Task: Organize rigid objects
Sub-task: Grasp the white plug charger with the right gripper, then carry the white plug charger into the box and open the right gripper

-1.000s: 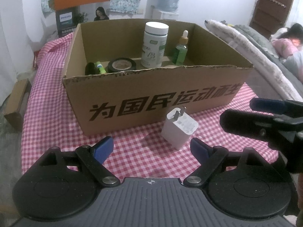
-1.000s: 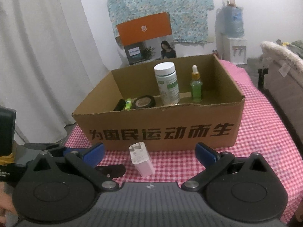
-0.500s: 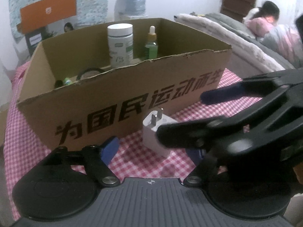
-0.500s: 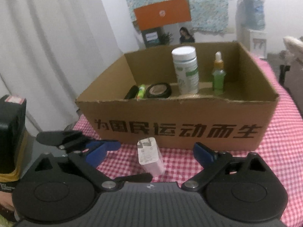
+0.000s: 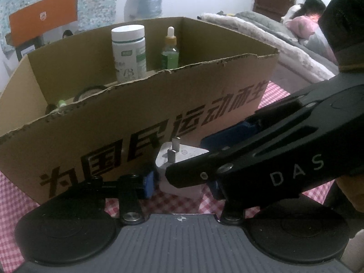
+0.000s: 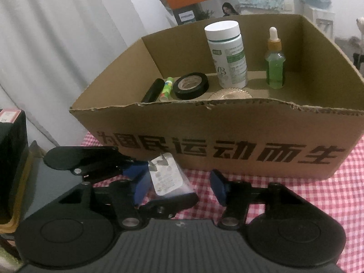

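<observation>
Grippers converge on one white charger [image 6: 169, 177], which stands prongs-up on the red-checked cloth [image 6: 318, 195] just near of the cardboard box [image 6: 227, 136]. Left gripper [image 5: 179, 182] — jaws closing, charger between the blue pads; contact cannot be confirmed. Right gripper [image 6: 179, 186] — jaws closing, right pad clear of the charger. Box contents: white-capped bottle [image 6: 229, 54], green dropper bottle [image 6: 275, 66], black tape roll [image 6: 191, 85].

Both cams sit low on their tools, tilted down and close up to the cardboard box [image 5: 141, 122] front. Left one looks from the box's left, right one slightly higher, peeking inside. Both share the box and white charger [image 6: 167, 177].
</observation>
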`<state>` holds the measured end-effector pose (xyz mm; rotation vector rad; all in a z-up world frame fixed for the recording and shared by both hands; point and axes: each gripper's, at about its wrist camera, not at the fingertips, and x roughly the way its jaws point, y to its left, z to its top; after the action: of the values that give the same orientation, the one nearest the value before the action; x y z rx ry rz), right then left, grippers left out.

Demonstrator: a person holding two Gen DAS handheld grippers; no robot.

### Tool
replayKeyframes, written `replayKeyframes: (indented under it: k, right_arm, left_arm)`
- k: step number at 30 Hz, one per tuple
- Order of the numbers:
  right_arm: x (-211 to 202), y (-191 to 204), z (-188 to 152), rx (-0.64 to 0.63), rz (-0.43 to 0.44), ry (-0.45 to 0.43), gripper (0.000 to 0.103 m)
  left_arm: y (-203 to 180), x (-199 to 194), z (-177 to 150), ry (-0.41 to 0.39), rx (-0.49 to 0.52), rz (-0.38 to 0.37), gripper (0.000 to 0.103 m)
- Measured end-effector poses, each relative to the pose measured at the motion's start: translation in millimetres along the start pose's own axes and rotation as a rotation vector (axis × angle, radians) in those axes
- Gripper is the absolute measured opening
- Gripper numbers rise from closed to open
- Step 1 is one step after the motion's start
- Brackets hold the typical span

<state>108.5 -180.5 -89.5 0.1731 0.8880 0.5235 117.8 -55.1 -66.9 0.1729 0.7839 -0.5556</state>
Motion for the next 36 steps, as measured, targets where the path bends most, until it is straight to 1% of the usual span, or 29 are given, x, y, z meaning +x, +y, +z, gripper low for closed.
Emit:
replayKeyframes:
  k: [1,4,6,11,17,21,23,26,29,32,36]
  right_arm:
    - [0.1,0.1,0.0,0.0,0.009,0.003,0.051]
    - [-0.1,3.1,-0.6,-0.003,0.016,0.007,0.048]
    - [-1.9,4.5,-1.9,0.002,0.027,0.009,0.044]
    - [-18.4,14.4,-3.8,-0.009,0.033,-0.006,0.044]
    - [-56.3,32.4,-0.3,-0.055,0.04,-0.067,0.044]
    - [-86.0,41.4,11.7,-0.099,0.045,-0.13,0.044]
    - [-98.6,42.6,21.1,-0.118,0.045,-0.157,0.044]
    - [-111.2,38.1,38.7,-0.136,0.039,-0.181,0.044]
    - [-112.9,24.2,61.9,-0.13,0.032,-0.176,0.044]
    - [-106.2,4.0,83.3,-0.112,0.015,-0.151,0.044]
    - [-84.1,-29.2,106.9,-0.07,-0.003,-0.095,0.044]
  left_arm:
    - [0.4,-0.4,-0.6,-0.002,-0.003,0.001,0.045]
    - [-0.2,-3.8,-1.5,-0.011,-0.011,0.002,0.045]
    - [-1.8,-8.7,-1.6,-0.021,-0.01,0.0,0.045]
    - [-13.0,-30.0,0.3,-0.06,0.008,0.003,0.045]
    - [-32.0,-67.0,12.6,-0.137,0.039,0.009,0.045]
    - [-39.9,-87.4,32.7,-0.197,0.05,0.01,0.045]
    - [-42.7,-91.0,45.7,-0.222,0.06,0.009,0.045]
    - [-44.1,-85.5,68.7,-0.238,0.073,0.004,0.045]
    - [-44.0,-71.8,89.1,-0.236,0.084,-0.005,0.045]
    - [-42.0,-48.2,108.4,-0.21,0.082,-0.025,0.045]
    - [-37.4,-11.5,126.8,-0.152,0.074,-0.045,0.045]
